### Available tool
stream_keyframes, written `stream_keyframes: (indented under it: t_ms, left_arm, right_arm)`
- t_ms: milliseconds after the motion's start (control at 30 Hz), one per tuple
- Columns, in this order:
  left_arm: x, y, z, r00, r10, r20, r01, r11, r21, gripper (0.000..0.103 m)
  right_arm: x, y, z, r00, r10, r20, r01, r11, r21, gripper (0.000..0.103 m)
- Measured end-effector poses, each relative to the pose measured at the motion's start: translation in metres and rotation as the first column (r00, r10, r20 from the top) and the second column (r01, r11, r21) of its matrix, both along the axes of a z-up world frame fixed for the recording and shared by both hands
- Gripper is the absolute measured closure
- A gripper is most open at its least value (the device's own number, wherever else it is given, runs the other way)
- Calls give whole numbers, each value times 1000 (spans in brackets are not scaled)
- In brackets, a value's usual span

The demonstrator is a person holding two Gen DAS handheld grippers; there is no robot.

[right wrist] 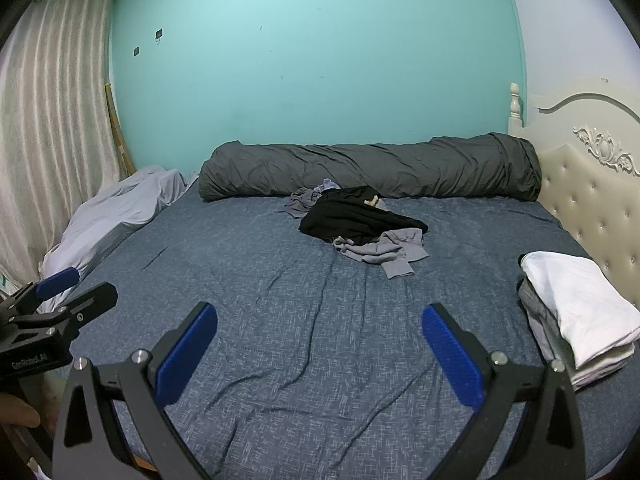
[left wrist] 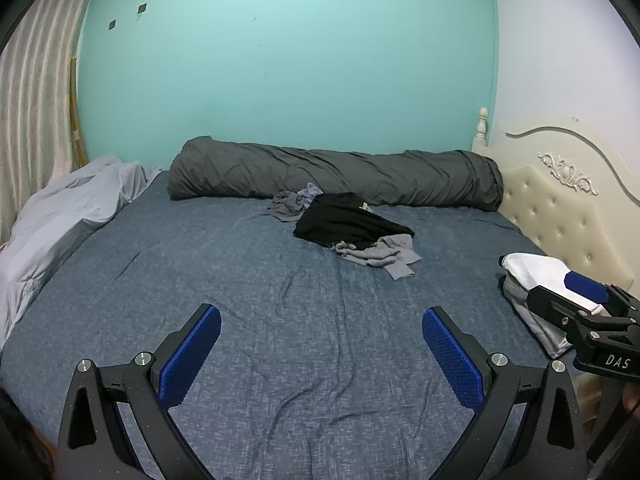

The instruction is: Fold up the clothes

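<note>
Blue bedsheet lies bare under both open-jawed grippers; folded stack seemingly hugs the headboard-side edge.

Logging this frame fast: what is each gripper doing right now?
Left gripper: open, holding nothing, above the bed sheet.
Right gripper: open, holding nothing.

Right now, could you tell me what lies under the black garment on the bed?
Grey clothes poke out from beneath the black garment, near its front edge; anything further underneath is covered.
</note>
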State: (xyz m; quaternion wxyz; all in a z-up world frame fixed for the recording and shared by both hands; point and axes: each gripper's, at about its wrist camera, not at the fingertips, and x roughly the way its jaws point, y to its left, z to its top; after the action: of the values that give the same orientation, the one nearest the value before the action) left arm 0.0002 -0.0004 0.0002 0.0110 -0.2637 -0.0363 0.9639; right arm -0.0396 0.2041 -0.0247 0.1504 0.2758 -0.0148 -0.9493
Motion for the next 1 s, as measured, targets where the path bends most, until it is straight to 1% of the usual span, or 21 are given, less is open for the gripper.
stream_keyframes:
  t_ms: [267, 367, 467, 533, 1000]
  left_arm:
    - [3, -4, 2, 1000, -10, -24, 9, 1000, -23, 0]
    - [-2, 4, 5, 1000, 0, -11, 0, 999, -33, 0]
    - [2, 4, 1, 1000, -3, -20, 2, 1000, -25, 0]
    - [1, 2, 6, 1000, -2, -15, 2, 1000, -19, 0]
    - [0, 5, 7, 1000, -11, -12, 11, 1000, -20, 0]
  right_arm:
    - [-2, 0, 3, 1000, -6, 2, 6, 1000, -6, 0]
    - [-2, 2, 3, 1000, -8, 1, 8, 1000, -4, 0]
    - [1, 0, 5, 1000, -6, -2, 6, 1000, 3, 0]
    - [1, -1, 6, 1000, -7, -2, 7, 1000, 5, 0]
    - [-1, 0, 4, 1000, -8, -3, 8, 1000, 1, 0]
